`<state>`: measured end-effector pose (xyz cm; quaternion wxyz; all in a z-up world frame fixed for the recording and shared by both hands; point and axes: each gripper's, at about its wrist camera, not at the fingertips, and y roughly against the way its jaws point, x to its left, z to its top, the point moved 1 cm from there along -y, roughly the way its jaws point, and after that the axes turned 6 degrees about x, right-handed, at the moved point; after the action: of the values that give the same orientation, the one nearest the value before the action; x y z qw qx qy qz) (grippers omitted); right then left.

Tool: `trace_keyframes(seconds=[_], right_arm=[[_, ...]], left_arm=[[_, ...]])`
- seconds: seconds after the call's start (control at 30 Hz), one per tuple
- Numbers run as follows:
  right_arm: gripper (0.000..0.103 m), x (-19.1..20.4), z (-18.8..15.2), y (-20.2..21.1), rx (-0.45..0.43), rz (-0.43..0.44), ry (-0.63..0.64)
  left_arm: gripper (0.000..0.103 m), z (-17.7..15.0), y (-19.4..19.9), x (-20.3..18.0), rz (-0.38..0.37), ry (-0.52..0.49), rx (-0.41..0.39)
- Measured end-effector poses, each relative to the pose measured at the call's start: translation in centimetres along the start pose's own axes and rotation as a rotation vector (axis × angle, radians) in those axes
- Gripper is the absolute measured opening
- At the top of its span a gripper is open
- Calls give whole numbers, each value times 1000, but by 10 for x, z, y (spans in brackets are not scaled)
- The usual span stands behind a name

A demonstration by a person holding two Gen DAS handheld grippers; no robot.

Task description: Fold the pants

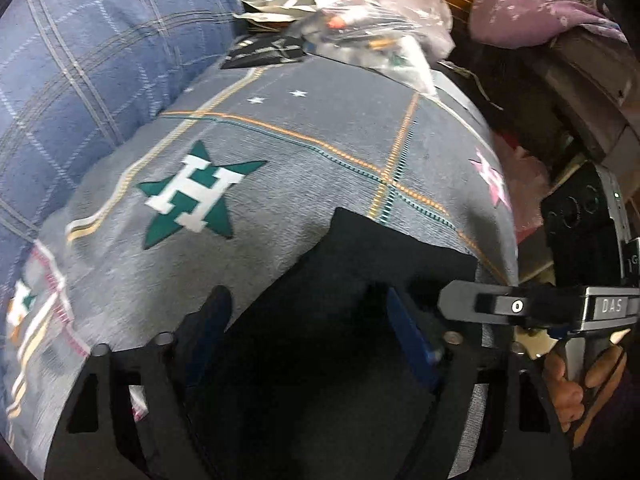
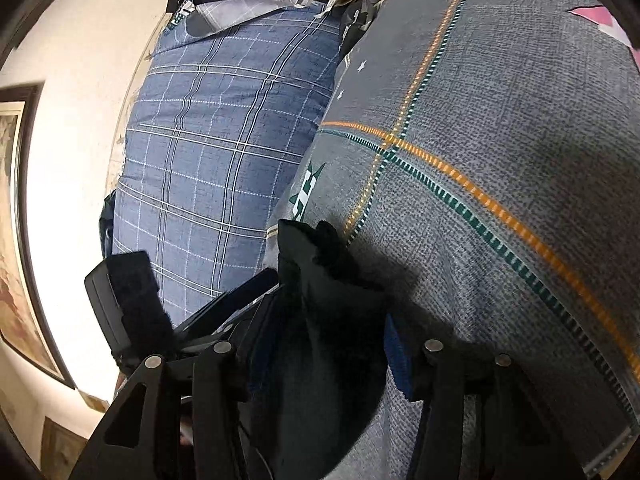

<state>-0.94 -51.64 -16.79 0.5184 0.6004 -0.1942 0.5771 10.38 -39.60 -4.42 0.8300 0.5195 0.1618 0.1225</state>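
The black pants (image 1: 376,252) lie on a grey bedspread (image 1: 280,148) with a green star. In the left wrist view dark cloth fills the space between my left gripper's fingers (image 1: 304,320), which stand apart around it. My right gripper (image 2: 320,320) is shut on a bunched fold of the black pants (image 2: 316,272) and holds it above the bedspread (image 2: 500,140). The right gripper's body (image 1: 520,306) and the hand holding it show at the right of the left wrist view.
A blue plaid pillow (image 1: 80,60) lies left of the bedspread; it also shows in the right wrist view (image 2: 216,152). Plastic bags (image 1: 380,16) and a purple cloth (image 1: 532,12) pile at the far end. A white wall with framed pictures (image 2: 16,240) is on the left.
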Motion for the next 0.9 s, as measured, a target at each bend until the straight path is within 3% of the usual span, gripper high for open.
trace_keyframes(seconds=[0.03, 0.1, 0.13, 0.2, 0.3, 0.57, 0.7, 0.9], right_arm=[[47, 1, 0, -2, 5, 1, 7], [34, 2, 1, -6, 14, -3, 20], [23, 1, 2, -7, 20, -1, 14], [22, -3, 2, -8, 23, 29, -12], [19, 11, -1, -5, 8, 28, 63], [17, 74, -27, 6, -39, 90, 351], [17, 107, -50, 5, -35, 115, 490], [17, 150, -98, -21, 67, 162, 638]], left_arm=[[54, 0, -3, 2, -26, 2, 9], [47, -2, -6, 3, -41, -6, 7], [36, -4, -5, 2, -41, -24, -1], [25, -5, -2, 4, -50, -14, -4], [12, -7, 4, 7, -38, 0, -22], [12, -27, 56, 18, -48, 110, -155], [12, -60, 90, 35, -27, 194, -210], [12, -128, 126, 62, 13, 340, -257]])
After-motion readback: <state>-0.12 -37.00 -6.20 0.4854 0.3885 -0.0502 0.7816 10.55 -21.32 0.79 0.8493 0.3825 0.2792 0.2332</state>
